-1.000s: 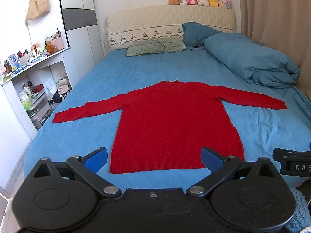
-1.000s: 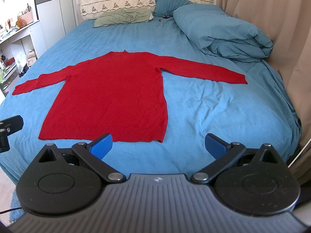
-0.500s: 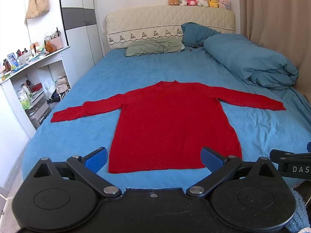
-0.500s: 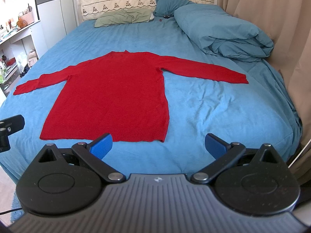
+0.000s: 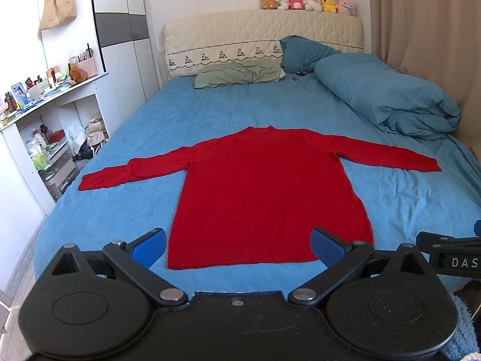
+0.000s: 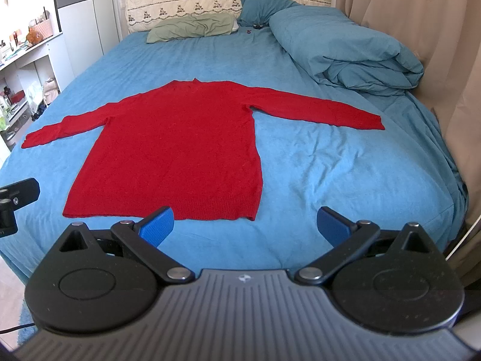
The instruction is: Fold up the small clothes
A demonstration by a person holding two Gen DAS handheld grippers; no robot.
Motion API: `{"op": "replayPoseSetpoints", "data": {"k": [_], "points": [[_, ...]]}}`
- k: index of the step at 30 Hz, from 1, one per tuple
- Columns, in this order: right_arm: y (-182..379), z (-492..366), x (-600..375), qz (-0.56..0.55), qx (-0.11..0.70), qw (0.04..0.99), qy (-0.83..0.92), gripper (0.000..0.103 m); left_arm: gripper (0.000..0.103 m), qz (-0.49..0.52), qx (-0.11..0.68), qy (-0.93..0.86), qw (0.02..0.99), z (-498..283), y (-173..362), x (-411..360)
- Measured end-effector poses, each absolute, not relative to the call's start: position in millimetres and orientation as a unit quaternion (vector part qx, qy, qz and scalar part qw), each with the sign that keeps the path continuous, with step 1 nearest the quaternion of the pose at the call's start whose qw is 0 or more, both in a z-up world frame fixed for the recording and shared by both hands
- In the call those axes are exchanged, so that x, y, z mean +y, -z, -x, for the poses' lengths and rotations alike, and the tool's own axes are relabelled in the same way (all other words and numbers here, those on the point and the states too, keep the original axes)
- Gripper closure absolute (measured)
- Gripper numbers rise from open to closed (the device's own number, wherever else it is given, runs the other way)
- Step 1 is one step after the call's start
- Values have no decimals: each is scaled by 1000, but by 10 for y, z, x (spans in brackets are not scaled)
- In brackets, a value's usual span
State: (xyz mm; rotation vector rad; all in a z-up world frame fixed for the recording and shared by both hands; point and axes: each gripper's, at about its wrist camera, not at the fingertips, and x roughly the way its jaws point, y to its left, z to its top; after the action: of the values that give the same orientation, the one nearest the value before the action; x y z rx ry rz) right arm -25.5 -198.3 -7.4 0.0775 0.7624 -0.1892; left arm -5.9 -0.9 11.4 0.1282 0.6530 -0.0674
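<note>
A red long-sleeved sweater [image 5: 264, 192] lies flat on the blue bed sheet [image 5: 210, 114], both sleeves spread out sideways, hem toward me. It also shows in the right wrist view [image 6: 180, 150]. My left gripper [image 5: 239, 245] is open and empty, above the bed's near edge just short of the hem. My right gripper [image 6: 245, 222] is open and empty, near the hem's right corner. A part of the right gripper shows at the left view's right edge [image 5: 451, 255].
A rolled blue duvet [image 5: 387, 96] lies at the right side of the bed, with a green pillow [image 5: 237, 73] and a blue pillow [image 5: 300, 54] at the headboard. White shelves [image 5: 45, 138] with clutter stand left of the bed. A beige curtain [image 6: 421, 30] hangs on the right.
Both grippers have shifted slightly; the sweater sits a little lower and nearer in the views. The sweater itself has not moved. Both grippers stay open.
</note>
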Motion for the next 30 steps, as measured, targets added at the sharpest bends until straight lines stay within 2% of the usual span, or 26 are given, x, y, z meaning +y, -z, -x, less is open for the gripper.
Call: {"op": "replayPoseSetpoints", "data": {"k": [11, 16, 23, 30], "points": [[75, 254, -1986, -39, 372, 923, 92, 0, 0, -61, 321, 33, 944, 28, -133, -15], [69, 197, -2009, -45, 371, 923, 94, 0, 0, -59, 317, 41, 946, -253, -230, -82], [92, -451, -2456, -83, 362, 920, 124, 0, 0, -103, 282, 47, 953, -1340, -264, -414], [544, -1595, -3248, -70, 347, 911, 211, 0, 0, -107, 271, 98, 952, -2945, 182, -921]]}}
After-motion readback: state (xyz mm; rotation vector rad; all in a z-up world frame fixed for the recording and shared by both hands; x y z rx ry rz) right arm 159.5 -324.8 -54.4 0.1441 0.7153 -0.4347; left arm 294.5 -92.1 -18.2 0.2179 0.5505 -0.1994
